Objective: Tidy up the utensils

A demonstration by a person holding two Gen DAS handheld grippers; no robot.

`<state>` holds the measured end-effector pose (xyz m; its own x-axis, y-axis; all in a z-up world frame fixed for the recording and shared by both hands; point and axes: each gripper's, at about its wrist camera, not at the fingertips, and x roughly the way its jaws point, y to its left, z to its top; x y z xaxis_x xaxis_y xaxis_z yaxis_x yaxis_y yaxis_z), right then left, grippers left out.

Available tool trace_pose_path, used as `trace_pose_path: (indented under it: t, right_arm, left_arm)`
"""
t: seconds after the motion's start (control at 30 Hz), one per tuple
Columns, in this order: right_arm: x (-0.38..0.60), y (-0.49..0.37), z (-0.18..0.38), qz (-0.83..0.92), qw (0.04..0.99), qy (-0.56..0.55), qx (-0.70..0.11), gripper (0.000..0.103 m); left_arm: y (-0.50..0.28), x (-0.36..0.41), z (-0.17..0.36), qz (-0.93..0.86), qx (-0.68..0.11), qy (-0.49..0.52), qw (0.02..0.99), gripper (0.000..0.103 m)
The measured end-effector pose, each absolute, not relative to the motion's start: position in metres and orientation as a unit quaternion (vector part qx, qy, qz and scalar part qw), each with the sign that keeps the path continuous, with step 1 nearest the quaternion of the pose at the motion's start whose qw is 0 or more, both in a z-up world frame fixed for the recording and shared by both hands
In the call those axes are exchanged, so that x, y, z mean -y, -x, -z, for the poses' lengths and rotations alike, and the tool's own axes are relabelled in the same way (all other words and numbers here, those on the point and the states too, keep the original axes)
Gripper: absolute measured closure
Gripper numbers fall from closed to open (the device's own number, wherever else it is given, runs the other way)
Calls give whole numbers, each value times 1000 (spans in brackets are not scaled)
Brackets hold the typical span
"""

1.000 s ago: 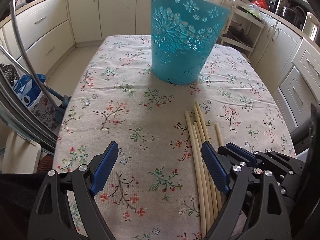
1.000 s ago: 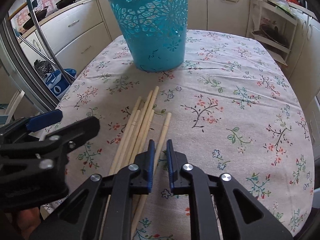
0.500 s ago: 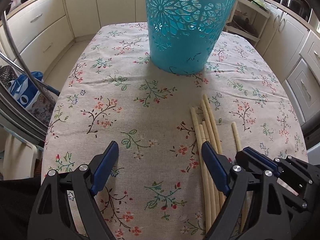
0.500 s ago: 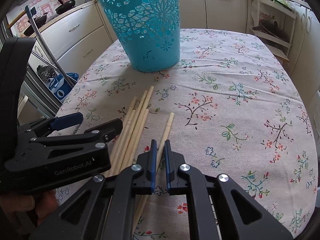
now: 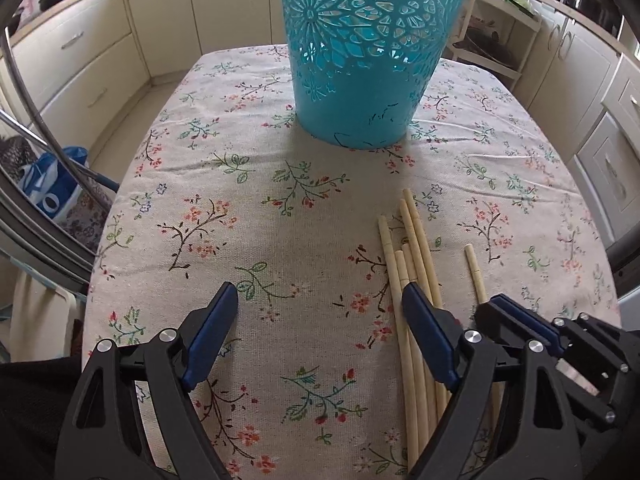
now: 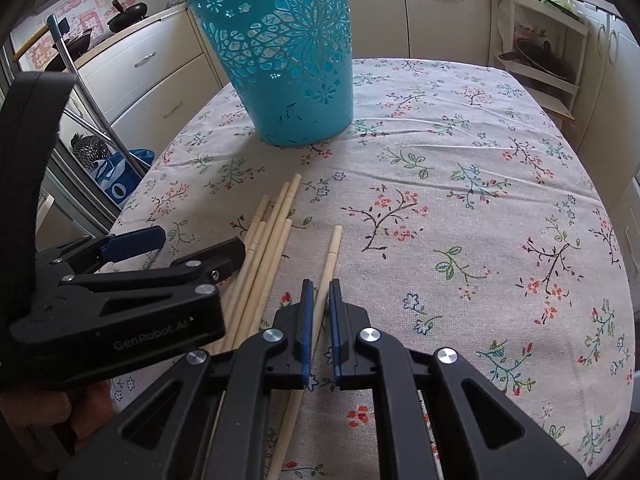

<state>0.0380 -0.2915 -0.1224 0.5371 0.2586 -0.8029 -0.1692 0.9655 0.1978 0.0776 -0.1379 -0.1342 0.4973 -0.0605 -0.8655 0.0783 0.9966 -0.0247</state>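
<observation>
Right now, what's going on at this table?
A person holds two grippers over a floral tablecloth. The right gripper is shut on a single chopstick. The left gripper is open beside the bunch of chopsticks. The turquoise basket stands upright beyond them.

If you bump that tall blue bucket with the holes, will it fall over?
Probably easily. The tall turquoise plastic cut-out bucket stands on a narrower base, looks thin and light, and rests on a wrinkly floral tablecloth, so it may slide or tip.

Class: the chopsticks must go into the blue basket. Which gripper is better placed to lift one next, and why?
Right. The right gripper is already shut on the lone chopstick; the left gripper stands open over bare cloth beside the bundle.
</observation>
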Motion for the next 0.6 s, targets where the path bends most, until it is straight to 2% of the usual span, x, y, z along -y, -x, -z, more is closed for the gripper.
trace_pose_path:
  t: [0.1, 0.27, 0.33, 0.43, 0.5, 0.6]
  right_arm:
    - [295, -39, 123, -118, 875, -52, -466, 94]
    - [293, -39, 123, -117, 876, -47, -465, 94]
    - [293, -40, 123, -118, 876, -47, -465, 94]
    - [292, -42, 123, -119, 877, -45, -464, 94]
    - [291, -43, 123, -120, 877, -38, -464, 94]
    - [289, -44, 122, -125, 874, -27, -469, 95]
  left_arm:
    - [-74, 146, 137, 40, -494, -48, 867, 23]
    - [-76, 144, 135, 45, -496, -44, 866, 23]
    - [-78, 145, 134, 49, -495, -45, 866, 28]
    - [-83, 149, 131, 63, -492, -49, 867, 43]
    - [-86, 152, 130, 72, -490, -51, 867, 68]
    - [-88, 153, 128, 92, -493, -41, 864, 95]
